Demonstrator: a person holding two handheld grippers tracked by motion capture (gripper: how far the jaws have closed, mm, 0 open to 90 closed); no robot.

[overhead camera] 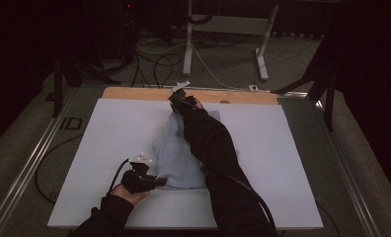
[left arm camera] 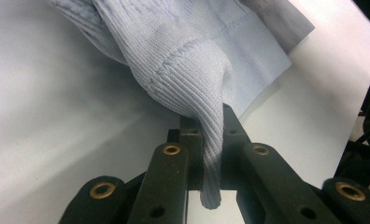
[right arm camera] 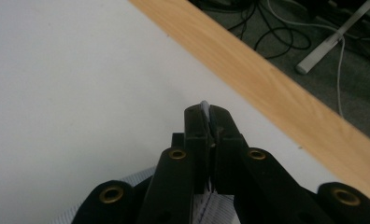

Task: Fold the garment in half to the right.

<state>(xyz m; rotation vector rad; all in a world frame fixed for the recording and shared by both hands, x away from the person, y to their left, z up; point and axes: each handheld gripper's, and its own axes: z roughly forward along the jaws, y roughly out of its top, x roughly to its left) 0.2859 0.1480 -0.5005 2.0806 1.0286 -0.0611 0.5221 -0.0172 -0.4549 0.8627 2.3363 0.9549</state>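
A white board (overhead camera: 109,148) covers most of the table across the middle of the high view, with a strip of bare wooden edge (overhead camera: 134,93) along its far side and grey floor with cables (overhead camera: 159,61) beyond, in the upper part of the frame. On the board, at the centre of the frame, lies a pale blue ribbed garment (overhead camera: 171,158), bunched and stretched from lower centre up toward the far edge.

The person's right sleeve (overhead camera: 213,148) crosses over the cloth diagonally. At its end, upper centre, the right gripper (overhead camera: 179,98) is clenched on a thin fold of the fabric; in the right gripper view a sliver of cloth (right arm camera: 204,106) shows between the 2 closed jaws, above the white board and near the wooden strip.

At lower left of the high view, the left gripper (overhead camera: 156,181) grasps the garment's near edge. In the left gripper view, a ribbed hem (left arm camera: 211,140) is pinched tight between the jaws.
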